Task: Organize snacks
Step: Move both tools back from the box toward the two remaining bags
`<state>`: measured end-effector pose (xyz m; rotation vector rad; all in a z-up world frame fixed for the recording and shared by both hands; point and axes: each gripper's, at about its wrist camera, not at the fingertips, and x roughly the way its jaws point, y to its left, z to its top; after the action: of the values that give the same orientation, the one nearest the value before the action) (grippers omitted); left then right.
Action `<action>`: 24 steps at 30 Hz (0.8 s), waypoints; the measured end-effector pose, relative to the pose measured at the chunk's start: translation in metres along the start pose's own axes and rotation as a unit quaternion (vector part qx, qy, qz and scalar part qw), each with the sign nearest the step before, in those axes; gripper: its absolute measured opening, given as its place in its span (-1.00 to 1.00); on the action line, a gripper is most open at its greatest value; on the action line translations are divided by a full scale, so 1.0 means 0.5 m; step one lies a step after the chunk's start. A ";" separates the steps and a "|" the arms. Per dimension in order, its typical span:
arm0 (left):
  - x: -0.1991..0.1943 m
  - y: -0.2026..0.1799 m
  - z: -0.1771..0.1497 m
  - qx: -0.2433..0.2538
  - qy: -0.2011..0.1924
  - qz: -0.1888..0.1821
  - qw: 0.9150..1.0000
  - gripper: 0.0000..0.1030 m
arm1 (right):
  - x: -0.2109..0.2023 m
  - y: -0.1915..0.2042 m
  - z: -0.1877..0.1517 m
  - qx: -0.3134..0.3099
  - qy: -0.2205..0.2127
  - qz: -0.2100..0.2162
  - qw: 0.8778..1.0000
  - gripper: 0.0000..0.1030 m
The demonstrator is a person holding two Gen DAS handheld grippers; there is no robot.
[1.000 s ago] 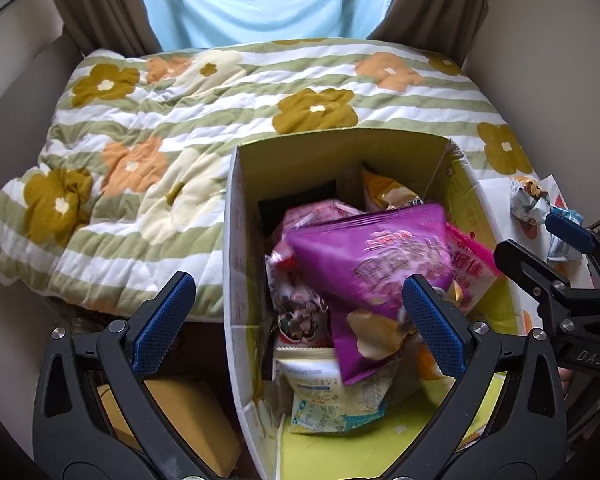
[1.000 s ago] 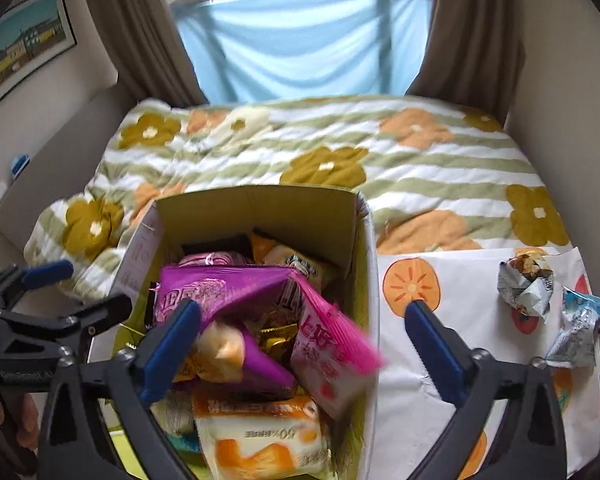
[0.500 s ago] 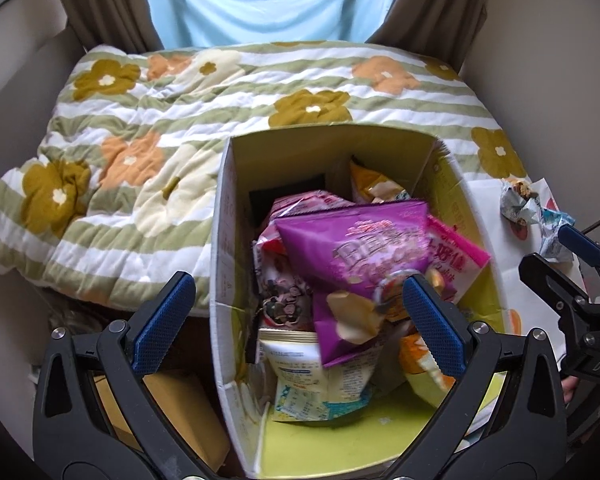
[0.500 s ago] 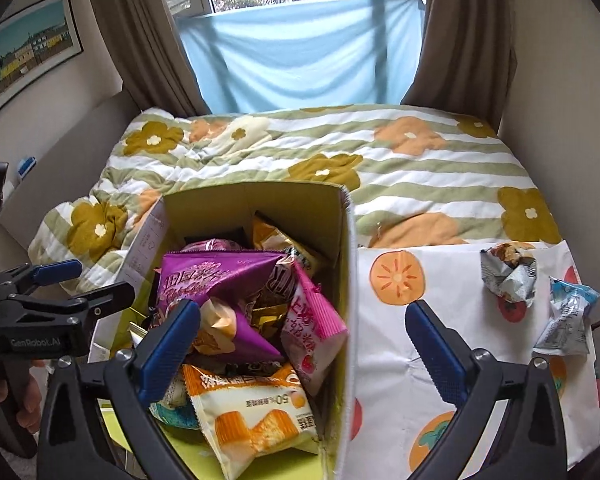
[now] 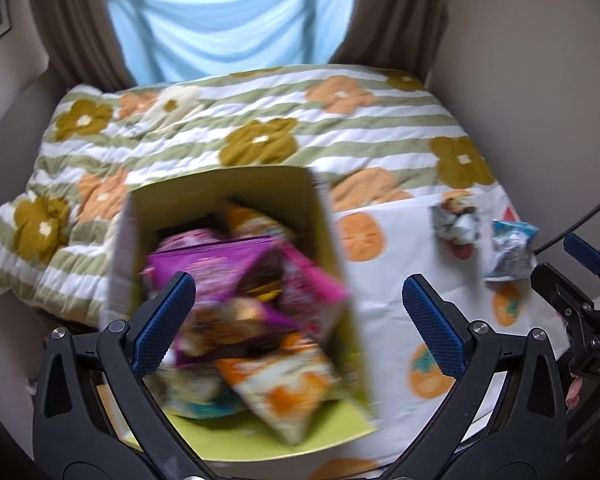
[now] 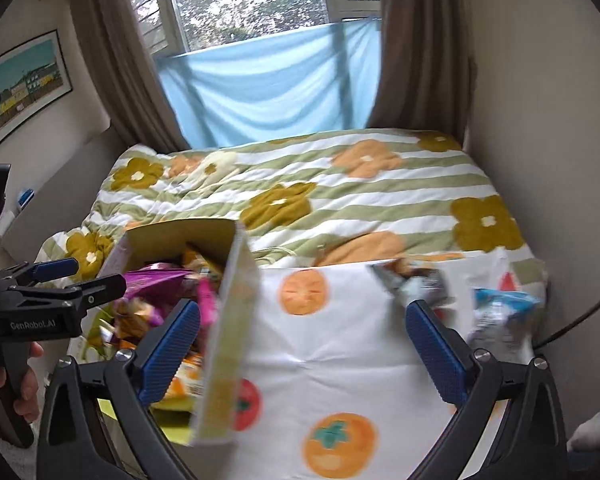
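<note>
Two crumpled snack packets, a silver one [image 6: 414, 282] and a blue one [image 6: 500, 316], lie side by side on the fruit-print cloth [image 6: 340, 344], well to the right of the full snack box [image 6: 224, 320]. The right gripper [image 6: 302, 350] hangs spread and empty just short of them, slightly to their left. It looks the nearer tool; the left gripper [image 5: 298, 326], equally spread and empty, hovers over the box.

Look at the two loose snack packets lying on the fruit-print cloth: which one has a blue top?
The outer snack packet, farthest from the box; its neighbour, the crumpled packet, is silver and brown.
</note>
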<state>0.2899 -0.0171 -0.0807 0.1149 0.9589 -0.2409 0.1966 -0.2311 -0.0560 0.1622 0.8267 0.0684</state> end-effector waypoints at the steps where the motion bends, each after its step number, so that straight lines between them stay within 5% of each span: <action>1: 0.003 -0.028 0.004 0.004 0.000 -0.003 1.000 0.99 | -0.011 -0.029 -0.002 0.002 0.000 -0.003 1.000 0.98; 8: 0.062 -0.243 0.029 0.025 0.017 -0.046 0.998 0.99 | -0.060 -0.218 -0.029 0.015 0.010 -0.039 0.999 0.98; 17: 0.180 -0.382 0.071 0.069 0.065 -0.056 0.994 0.99 | -0.026 -0.380 -0.072 0.067 0.056 -0.044 0.995 0.98; 24: 0.324 -0.455 0.121 0.163 0.130 -0.073 0.975 0.99 | 0.042 -0.426 -0.094 0.105 0.086 -0.048 0.990 0.98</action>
<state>0.3697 -0.2741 -0.1771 0.3860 1.1836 -0.5288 0.1757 -0.4326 -0.1390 0.3186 1.0130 -0.0979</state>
